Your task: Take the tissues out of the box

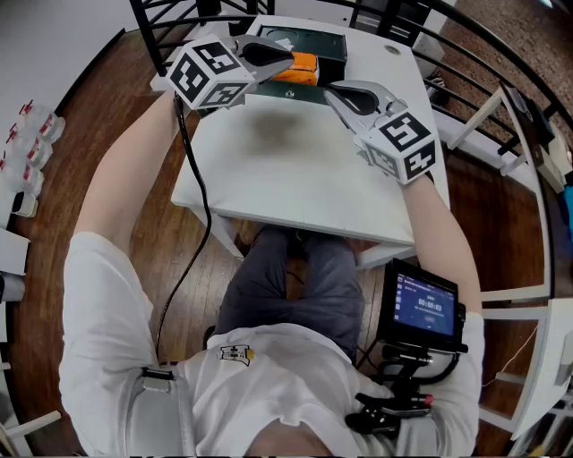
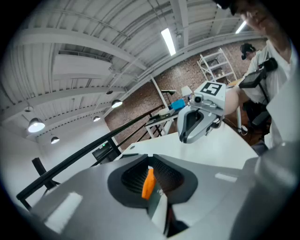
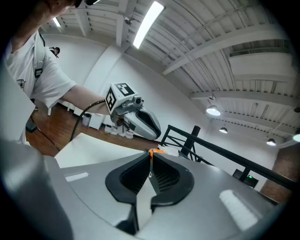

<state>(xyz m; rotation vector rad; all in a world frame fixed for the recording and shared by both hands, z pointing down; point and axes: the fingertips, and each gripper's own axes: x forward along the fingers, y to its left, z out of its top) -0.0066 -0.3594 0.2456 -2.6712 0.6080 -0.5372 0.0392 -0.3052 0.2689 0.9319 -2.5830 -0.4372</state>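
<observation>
A dark green tissue box (image 1: 324,46) stands at the far edge of the white table (image 1: 295,179). An orange pack (image 1: 304,70) lies against its front side. My left gripper (image 1: 285,59) reaches it from the left, and in the left gripper view an orange sliver (image 2: 148,183) sits pinched between the nearly closed jaws (image 2: 151,183). My right gripper (image 1: 333,88) is shut with nothing between its pads, its tip just right of the pack. In the right gripper view the orange pack (image 3: 155,151) and a white crumpled bit (image 3: 172,153) show just past the jaw tips (image 3: 151,159).
A black railing (image 1: 161,27) curves round the far side of the table. A small round thing (image 1: 391,49) lies at the table's far right corner. A screen device (image 1: 421,309) hangs at the person's waist. White frames (image 1: 501,107) stand on the wooden floor at the right.
</observation>
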